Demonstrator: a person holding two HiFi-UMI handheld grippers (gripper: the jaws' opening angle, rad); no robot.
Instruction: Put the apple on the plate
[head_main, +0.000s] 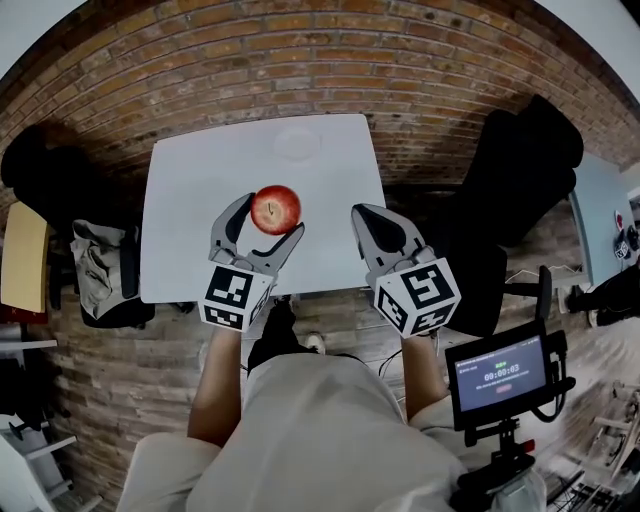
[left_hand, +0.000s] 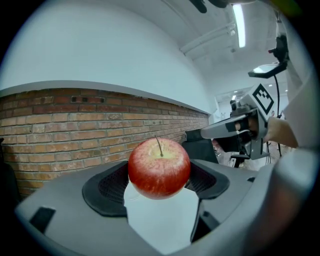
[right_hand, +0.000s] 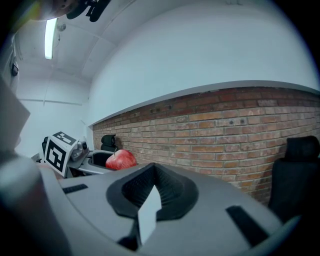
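Observation:
A red apple (head_main: 276, 209) with a short stem is held off the white table (head_main: 190, 190), and my left gripper (head_main: 272, 213) is shut on it. In the left gripper view the apple (left_hand: 159, 167) fills the space between the two dark pads (left_hand: 107, 187). A pale round plate (head_main: 297, 143) lies on the table's far side, beyond the apple. To the right, my right gripper (head_main: 362, 214) hovers over the table's near right corner, shut and holding nothing. From the right gripper view the apple (right_hand: 120, 160) shows far off to the left, past the shut gripper (right_hand: 150, 197).
A black chair (head_main: 520, 170) stands right of the table. On the brick floor to the left rest a grey bag (head_main: 100, 270) and a yellow board (head_main: 25, 255). A small screen on a stand (head_main: 498, 373) is at the near right. A brick wall (right_hand: 225, 130) lies ahead.

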